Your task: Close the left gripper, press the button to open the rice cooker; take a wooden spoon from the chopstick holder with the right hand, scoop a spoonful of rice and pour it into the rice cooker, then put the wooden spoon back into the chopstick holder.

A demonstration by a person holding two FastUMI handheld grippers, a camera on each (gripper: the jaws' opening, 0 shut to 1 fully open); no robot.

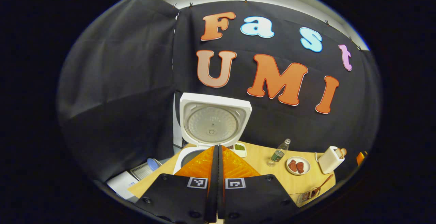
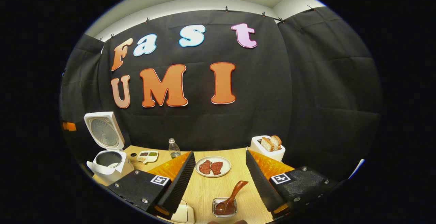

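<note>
1 cooker [image 2: 108, 162], lid up. 1 spoon [image 2: 231, 196] in holder [image 2: 224, 207]. 2 meat pcs on plate [image 2: 225, 170]. L gripper [image 1: 218, 149] clenched, R gripper [image 2: 219, 162] released, empty.

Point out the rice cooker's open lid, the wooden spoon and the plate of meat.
rice cooker lid [image 1: 213, 124]: left gripper view, on the lid's round inner plate.
wooden spoon [image 2: 235, 191]: right gripper view, on its handle.
plate of meat [image 2: 224, 173]: right gripper view, on the bare rim.
</note>
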